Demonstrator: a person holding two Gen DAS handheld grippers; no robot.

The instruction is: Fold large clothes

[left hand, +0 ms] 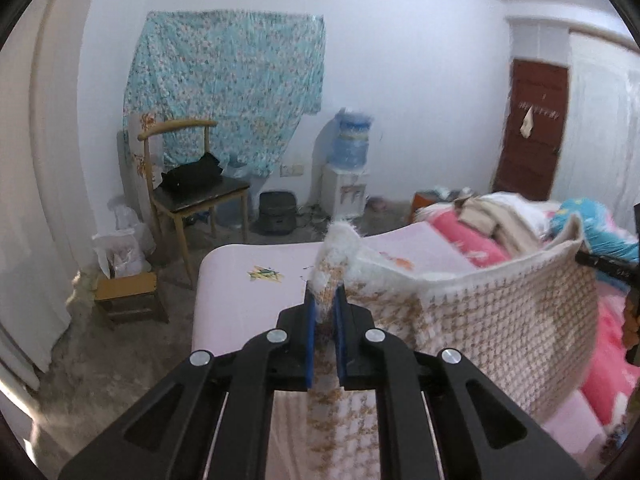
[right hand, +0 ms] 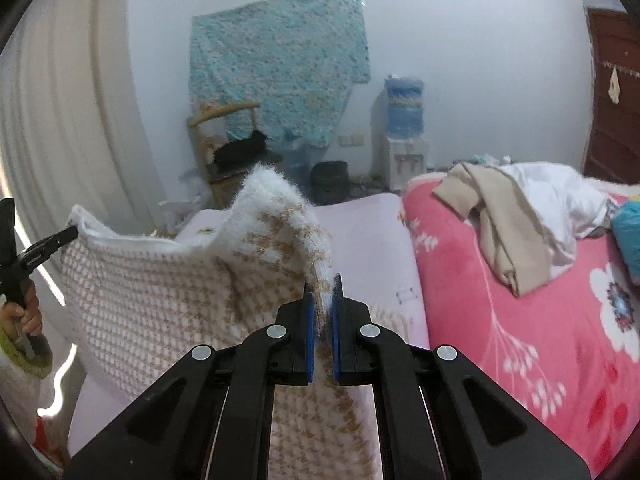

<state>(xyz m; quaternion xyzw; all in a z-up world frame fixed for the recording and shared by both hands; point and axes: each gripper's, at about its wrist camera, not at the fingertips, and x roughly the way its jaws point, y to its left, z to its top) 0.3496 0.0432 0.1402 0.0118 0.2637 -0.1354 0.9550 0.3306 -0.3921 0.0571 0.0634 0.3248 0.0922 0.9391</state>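
In the left wrist view, the left gripper (left hand: 325,300) is clamped on a corner of the houndstooth sweater (left hand: 500,312), which is held above the pink bed (left hand: 256,260). In the right wrist view, the right gripper (right hand: 323,300) is clamped on another fuzzy corner, the sweater stretched towards the left gripper.

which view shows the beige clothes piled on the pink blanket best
The right wrist view. There the beige clothes lie close and unobstructed on the pink blanket, with their folds showing. In the left wrist view they are small, far off near the right edge and blurred.
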